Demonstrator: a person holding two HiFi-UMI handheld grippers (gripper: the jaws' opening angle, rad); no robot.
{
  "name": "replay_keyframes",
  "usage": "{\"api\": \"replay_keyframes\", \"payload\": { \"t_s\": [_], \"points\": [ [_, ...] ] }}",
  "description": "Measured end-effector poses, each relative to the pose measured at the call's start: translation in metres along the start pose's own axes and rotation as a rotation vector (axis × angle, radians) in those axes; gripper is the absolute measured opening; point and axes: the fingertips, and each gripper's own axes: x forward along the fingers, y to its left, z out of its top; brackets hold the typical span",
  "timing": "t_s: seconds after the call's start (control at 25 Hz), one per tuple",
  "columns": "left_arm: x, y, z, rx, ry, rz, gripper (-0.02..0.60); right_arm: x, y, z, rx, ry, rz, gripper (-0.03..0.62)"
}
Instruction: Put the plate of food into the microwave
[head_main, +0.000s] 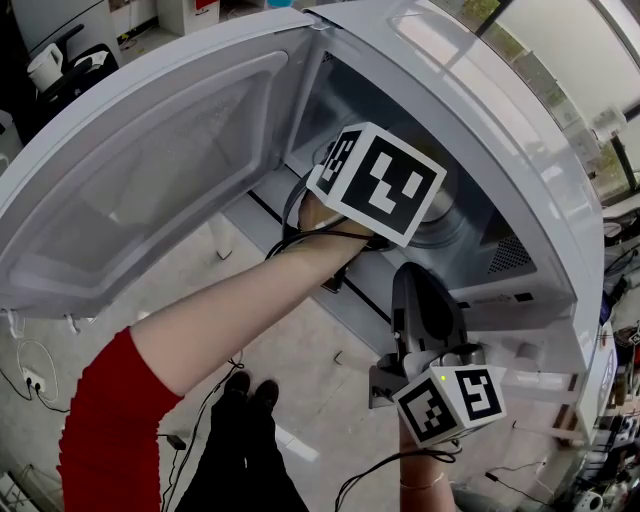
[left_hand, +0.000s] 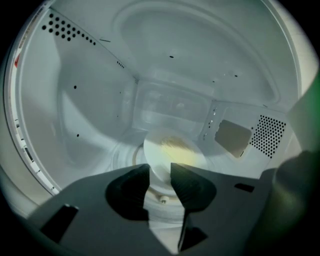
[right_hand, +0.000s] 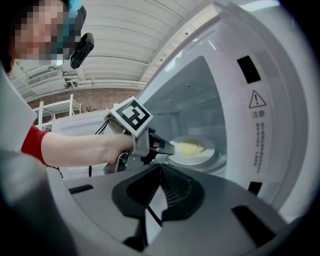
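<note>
Closest to the head camera, the right tool (right_hand: 160, 166) is held just outside the opening of the microwave (head_main: 530, 160). Its jaws are pressed together and nothing is gripped between them. At the microwave's left side, the door (head_main: 150, 170) is swung wide open. Farther in, the left tool (left_hand: 160, 169) is reached through the opening into the microwave's cavity, with a bare forearm and a red sleeve (head_main: 110, 420) trailing out behind it. Its jaws are set apart, and a clear gap is left between the tips.

Trouble is most likely to be caused by the withdrawal. If a tip is caught under or against the rim while the left tool is drawn out of the microwave, the plate (left_hand: 176, 152) could be dragged off centre or tipped, and the yellow food (left_hand: 175, 144) spilled. The door could also be shut on a trailing cable if it is closed too soon.

Deepest in the microwave, the plate is seen lying on the turntable (left_hand: 122, 155) at the middle of the floor. Its near rim is placed right at the gap between the left tool's tips, though whether either tip touches it cannot be told. It is kept well apart from the right tool.
</note>
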Motion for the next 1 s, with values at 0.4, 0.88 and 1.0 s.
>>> {"api": "replay_keyframes", "payload": {
  "t_s": [0.4,0.88,1.0],
  "points": [
    [0.004,0.006,0.002,0.137,0.018,0.076,0.137,0.001,-0.002,0.001,0.002,0.003,0.013,0.015],
    [0.003,0.006,0.001,0.113,0.003,0.046,0.135,-0.001,-0.001,0.0,0.009,0.007,0.013,0.015],
    [-0.008,0.007,0.007,0.087,-0.052,0.029,0.09,-0.002,0.0,0.0,0.008,0.001,0.013,0.015]
  ]
}}
